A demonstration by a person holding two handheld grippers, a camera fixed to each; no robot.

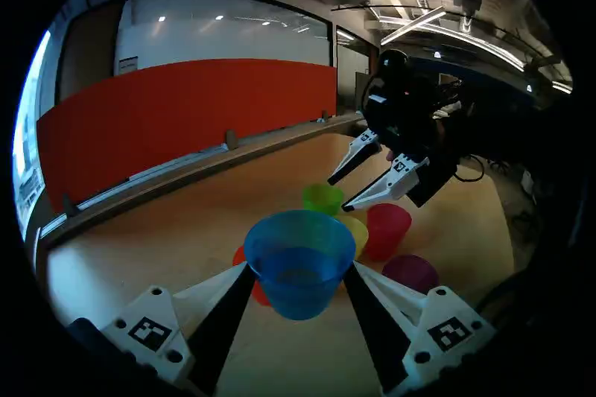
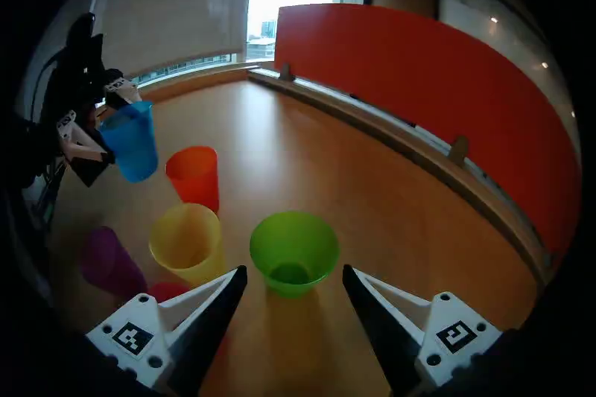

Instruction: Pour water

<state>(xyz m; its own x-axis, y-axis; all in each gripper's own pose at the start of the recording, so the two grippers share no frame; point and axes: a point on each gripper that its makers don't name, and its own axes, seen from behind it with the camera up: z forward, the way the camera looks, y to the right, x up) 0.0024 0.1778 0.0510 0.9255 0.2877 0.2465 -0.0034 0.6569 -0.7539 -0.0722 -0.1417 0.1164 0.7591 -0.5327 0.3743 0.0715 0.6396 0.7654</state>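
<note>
My left gripper (image 1: 298, 278) is shut on a blue cup (image 1: 299, 259), both fingers pressing its sides. The right gripper view has that blue cup (image 2: 132, 140) lifted off the table at the far left, in the left gripper (image 2: 119, 132). A green cup (image 2: 293, 252) stands upright on the table between the fingers of my right gripper (image 2: 290, 278), which is open with a small gap on each side. Farther off in the left gripper view, the right gripper (image 1: 337, 196) reaches down around the green cup (image 1: 322, 197). Whether either cup holds water I cannot tell.
Other cups stand close together on the wooden table (image 2: 313, 159): yellow (image 2: 186, 240), orange (image 2: 194, 173), purple (image 2: 110, 263) and red (image 1: 387, 227). A red partition (image 2: 447, 91) runs along the table's far edge, with a window behind.
</note>
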